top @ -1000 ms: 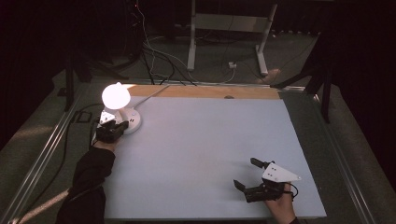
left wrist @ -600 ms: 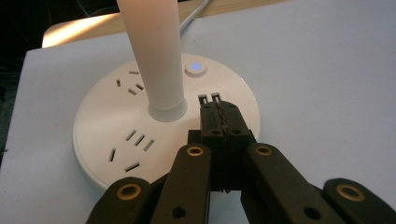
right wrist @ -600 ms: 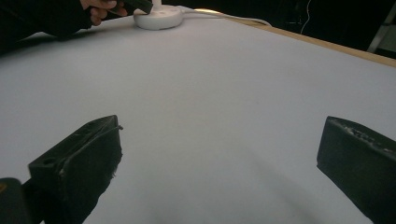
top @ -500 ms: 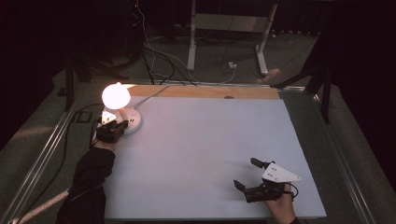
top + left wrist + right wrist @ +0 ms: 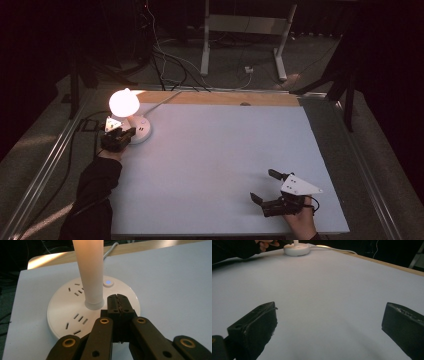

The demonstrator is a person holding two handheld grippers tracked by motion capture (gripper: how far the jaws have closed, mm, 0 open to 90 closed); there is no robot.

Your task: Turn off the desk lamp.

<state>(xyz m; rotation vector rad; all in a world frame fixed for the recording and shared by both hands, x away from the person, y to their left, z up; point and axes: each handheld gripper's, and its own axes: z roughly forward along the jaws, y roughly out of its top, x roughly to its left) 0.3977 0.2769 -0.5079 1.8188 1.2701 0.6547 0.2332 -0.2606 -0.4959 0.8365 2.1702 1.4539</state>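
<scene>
Lamp (image 5: 124,102) lit, nothing moved over the last second.
Left gripper (image 5: 119,305), fingers pressed together, rests over the lamp base (image 5: 62,312) near its button (image 5: 108,282); right gripper (image 5: 267,189) idles spread above the desk (image 5: 225,150), so the switching looks done.

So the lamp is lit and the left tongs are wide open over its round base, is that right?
Not quite. The lamp is lit and the left tongs sit over its round base, but their jaws are shut together, not wide open. The left gripper view shows it.
</scene>
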